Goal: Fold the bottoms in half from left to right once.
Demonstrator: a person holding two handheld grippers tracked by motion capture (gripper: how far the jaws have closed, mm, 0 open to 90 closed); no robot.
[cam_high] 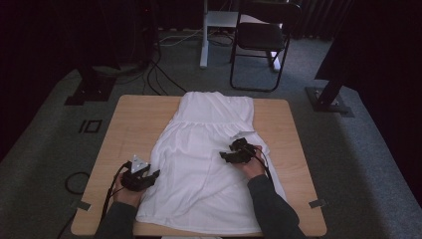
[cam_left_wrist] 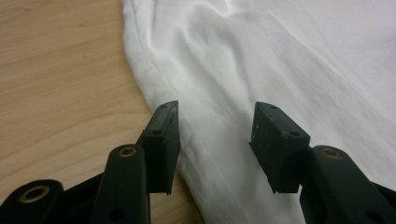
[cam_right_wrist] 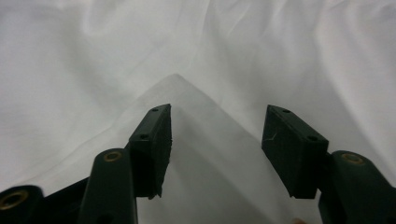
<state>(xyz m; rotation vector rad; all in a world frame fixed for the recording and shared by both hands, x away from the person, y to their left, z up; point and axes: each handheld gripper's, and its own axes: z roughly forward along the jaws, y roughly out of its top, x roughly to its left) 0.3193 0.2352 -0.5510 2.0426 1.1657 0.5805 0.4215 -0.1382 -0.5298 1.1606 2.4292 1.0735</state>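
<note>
A white dress (cam_high: 209, 149) lies spread flat on the wooden table (cam_high: 134, 119), bodice at the far end and hem toward the person. My left gripper (cam_high: 155, 175) is low at the dress's left side near the hem; in the left gripper view its jaws (cam_left_wrist: 215, 121) stand open over the cloth's edge (cam_left_wrist: 154, 60), pressing nothing. My right gripper (cam_high: 228, 151) hovers over the right side of the skirt. Its jaws (cam_right_wrist: 217, 121) are open, with a raised fold of cloth (cam_right_wrist: 187, 98) peaking between them, untouched by the pads.
Bare wood shows left and right of the dress. Beyond the table on the grey carpet are a black folding chair (cam_high: 261, 40), a white desk leg (cam_high: 204, 45), loose cables (cam_high: 157, 74) and two dark stand bases (cam_high: 92, 87) (cam_high: 328, 97).
</note>
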